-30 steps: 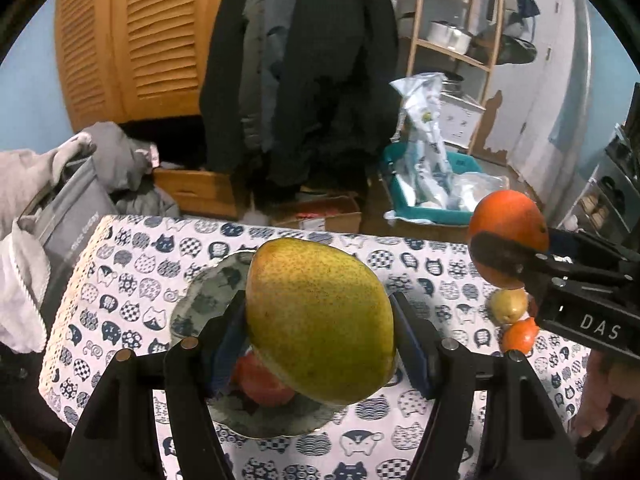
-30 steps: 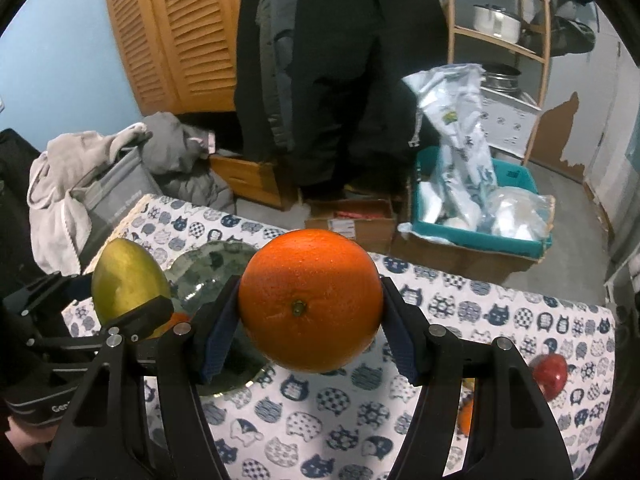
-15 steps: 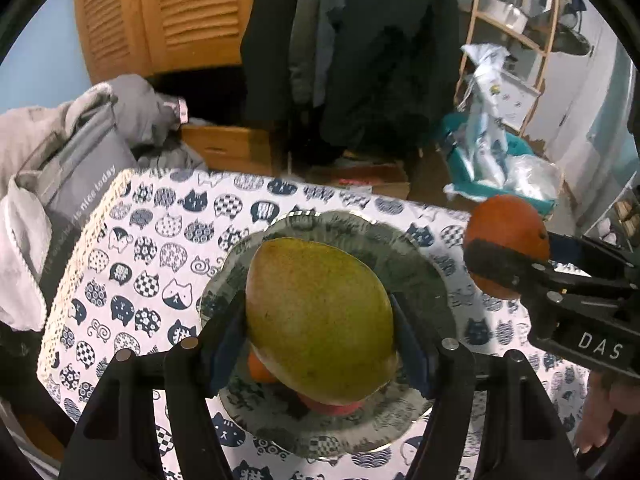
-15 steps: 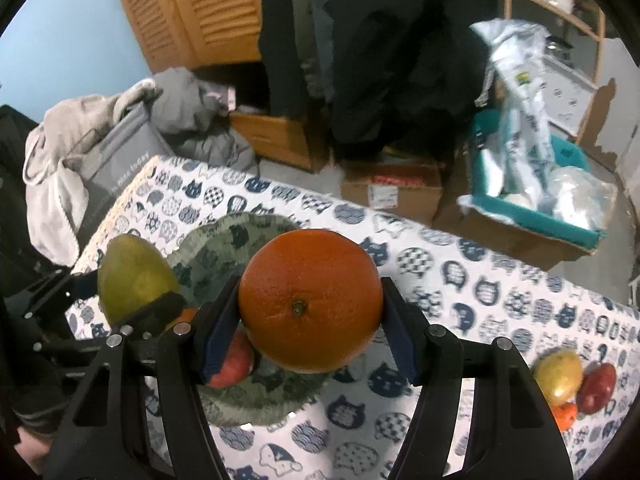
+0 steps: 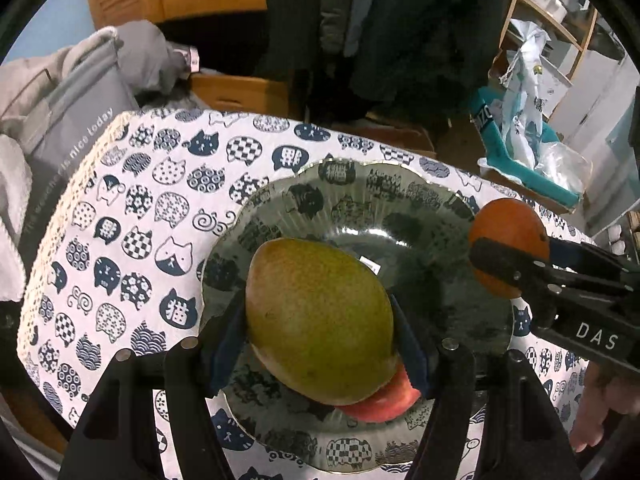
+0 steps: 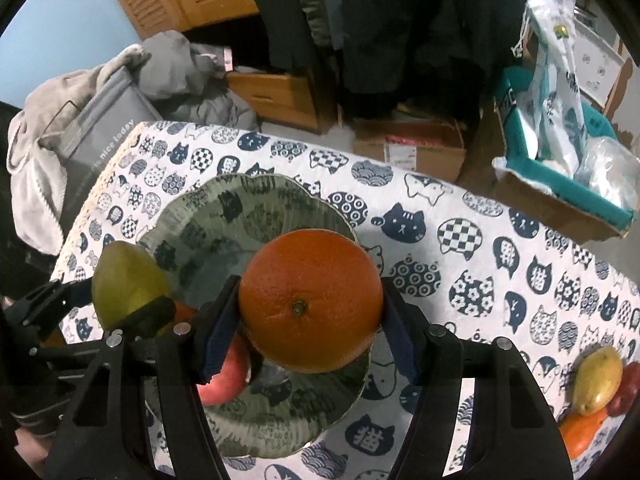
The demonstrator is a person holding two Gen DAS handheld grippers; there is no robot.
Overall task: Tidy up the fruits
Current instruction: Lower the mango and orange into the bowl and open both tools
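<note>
My left claw grips a heavy, smooth green-yellow mango across its belly; my right claw clamps a firm round orange at its widest, above the fragile glass plate.

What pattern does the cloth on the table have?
The white tablecloth carries dark blue cat-head shapes with varied fills, clearest in the right wrist view.

**Hidden and cut-off parts**

The red apple on the plate is mostly covered by the mango. In the right wrist view, the plate's middle is blocked by the orange. An orange fruit is cut off at the dark edge, and the red fruit beside it is only partly seen.
</note>
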